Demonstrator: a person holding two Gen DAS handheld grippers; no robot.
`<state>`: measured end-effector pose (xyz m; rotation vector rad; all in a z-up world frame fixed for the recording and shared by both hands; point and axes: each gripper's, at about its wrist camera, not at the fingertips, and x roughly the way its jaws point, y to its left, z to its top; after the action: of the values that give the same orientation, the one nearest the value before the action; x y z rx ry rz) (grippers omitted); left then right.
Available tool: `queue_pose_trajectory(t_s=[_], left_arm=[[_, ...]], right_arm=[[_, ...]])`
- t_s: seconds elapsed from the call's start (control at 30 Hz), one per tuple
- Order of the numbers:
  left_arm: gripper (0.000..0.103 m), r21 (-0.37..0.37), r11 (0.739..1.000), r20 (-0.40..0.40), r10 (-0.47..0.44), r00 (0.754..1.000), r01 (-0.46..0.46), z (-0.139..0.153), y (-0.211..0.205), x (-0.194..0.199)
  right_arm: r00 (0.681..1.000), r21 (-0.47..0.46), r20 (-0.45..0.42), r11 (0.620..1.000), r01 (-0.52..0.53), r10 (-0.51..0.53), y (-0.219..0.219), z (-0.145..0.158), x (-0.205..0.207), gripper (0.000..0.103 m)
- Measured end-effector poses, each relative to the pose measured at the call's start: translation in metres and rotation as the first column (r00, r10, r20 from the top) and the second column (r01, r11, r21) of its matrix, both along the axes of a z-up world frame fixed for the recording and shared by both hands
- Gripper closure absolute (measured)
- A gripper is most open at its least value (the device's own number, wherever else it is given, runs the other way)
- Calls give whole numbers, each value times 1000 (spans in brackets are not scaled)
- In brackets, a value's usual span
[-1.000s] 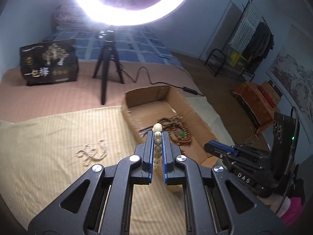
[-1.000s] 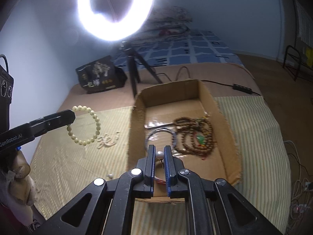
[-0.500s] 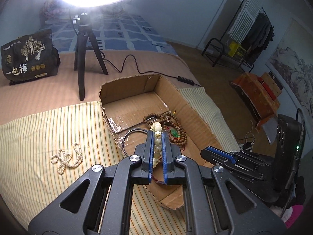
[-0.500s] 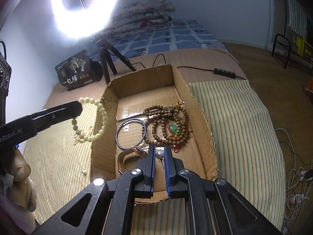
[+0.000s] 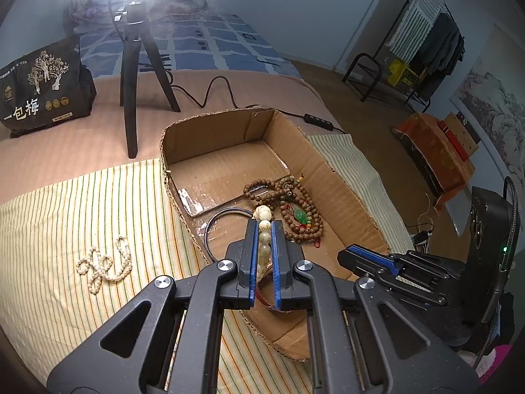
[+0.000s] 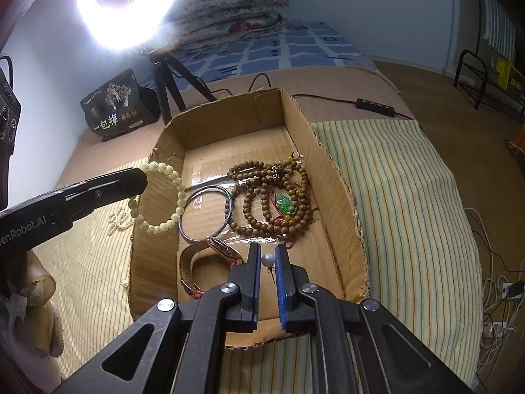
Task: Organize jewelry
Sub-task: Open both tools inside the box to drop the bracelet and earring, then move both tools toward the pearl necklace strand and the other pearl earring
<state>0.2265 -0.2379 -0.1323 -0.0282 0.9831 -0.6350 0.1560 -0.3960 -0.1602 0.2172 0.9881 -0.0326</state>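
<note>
My left gripper (image 5: 263,226) is shut on a cream bead bracelet (image 5: 264,229) and holds it over the left wall of the cardboard box (image 5: 331,177). In the right wrist view the bracelet (image 6: 164,203) hangs from that gripper (image 6: 144,177) at the box's left wall (image 6: 147,229). My right gripper (image 6: 267,256) is over the box's near end, its jaws slightly apart, with a pearl earring (image 6: 267,260) between them; whether it is gripped is unclear. In the box lie brown bead strings with a green pendant (image 6: 272,197), a metal bangle (image 6: 205,213) and a watch (image 6: 210,256).
A white bead chain (image 5: 105,264) lies on the striped cloth left of the box. A small pearl (image 6: 124,283) lies on the cloth by the box. A ring-light tripod (image 5: 137,75) and a black bag (image 5: 42,88) stand behind. A cable with a switch (image 6: 375,105) runs behind the box.
Both grippers have moved toward and down over the box. The left gripper carried the cream bracelet from above the cloth to the box's left wall. The right jaws have opened slightly.
</note>
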Motion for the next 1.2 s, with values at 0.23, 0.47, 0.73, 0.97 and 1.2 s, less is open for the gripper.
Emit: queue_pose_trajectory(t_s=[0.23, 0.47, 0.73, 0.97, 1.2], left_arm=[[98, 2, 1000, -5, 0, 1000, 0, -1, 0, 1], [97, 4, 1000, -13, 14, 1000, -14, 0, 3, 2], [76, 0, 1000, 8, 28, 1000, -28, 9, 14, 0], [60, 13, 999, 47, 36, 998, -37, 18, 31, -3], [60, 14, 998, 88, 53, 995, -54, 26, 66, -3]], right_arm=[[1000, -9, -8, 1000, 0, 0, 3, -2, 1, 96], [1000, -19, -16, 1000, 10, -10, 5, -2, 1, 67], [1000, -39, 1, 999, 26, -26, 7, 5, 0, 31], [1000, -49, 18, 999, 19, -18, 13, 10, -2, 24], [998, -48, 55, 999, -2, 4, 26, 21, -7, 20]])
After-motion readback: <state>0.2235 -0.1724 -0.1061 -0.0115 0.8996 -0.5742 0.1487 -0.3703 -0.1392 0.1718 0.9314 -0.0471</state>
